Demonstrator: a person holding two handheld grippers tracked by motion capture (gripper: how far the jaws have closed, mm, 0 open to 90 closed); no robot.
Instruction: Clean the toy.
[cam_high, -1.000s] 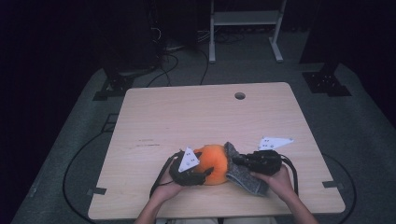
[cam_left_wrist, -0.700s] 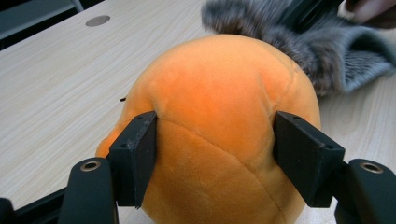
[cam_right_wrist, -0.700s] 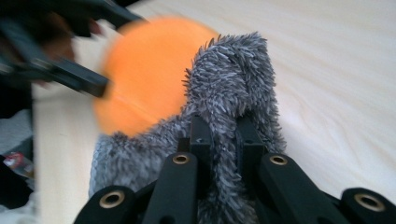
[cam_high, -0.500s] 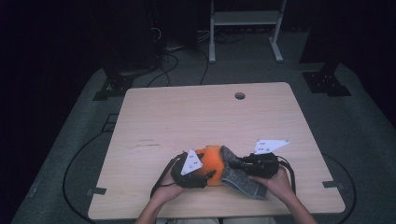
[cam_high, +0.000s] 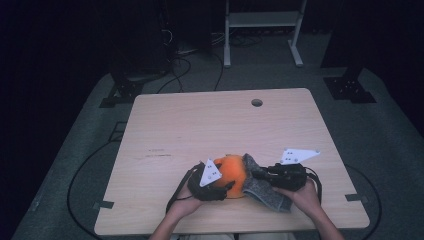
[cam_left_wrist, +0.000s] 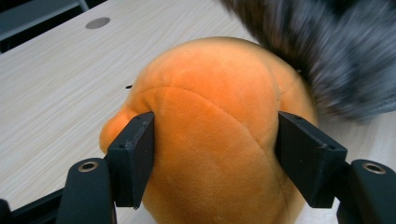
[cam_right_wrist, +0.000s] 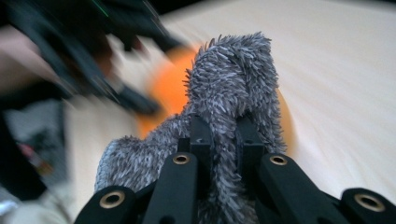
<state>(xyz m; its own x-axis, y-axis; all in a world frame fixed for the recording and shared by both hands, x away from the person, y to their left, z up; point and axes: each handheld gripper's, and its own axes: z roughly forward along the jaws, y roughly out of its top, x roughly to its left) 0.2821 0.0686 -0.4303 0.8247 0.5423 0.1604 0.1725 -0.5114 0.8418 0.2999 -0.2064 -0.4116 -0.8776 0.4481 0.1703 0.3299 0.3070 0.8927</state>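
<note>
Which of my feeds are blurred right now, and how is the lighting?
High view: dim, dark surroundings, the table evenly lit. Left gripper view: the orange plush is sharp, the grey fuzzy cloth smeared. Right gripper view: that cloth is sharp near the right tongs, the background streaked with motion blur.

Left gripper (cam_high: 227, 186) jaws just closed in further, orange plush ball (cam_high: 231, 175) between them, pads against its sides in the left gripper view. Grey fuzzy cloth (cam_high: 262, 187), pinched in the right gripper (cam_high: 257, 174), now reaches up onto the ball's right side; a second ago it lay lower, toward the near edge of the table (cam_high: 200, 125). Right gripper sits a touch higher and closer to the ball than before.
</note>
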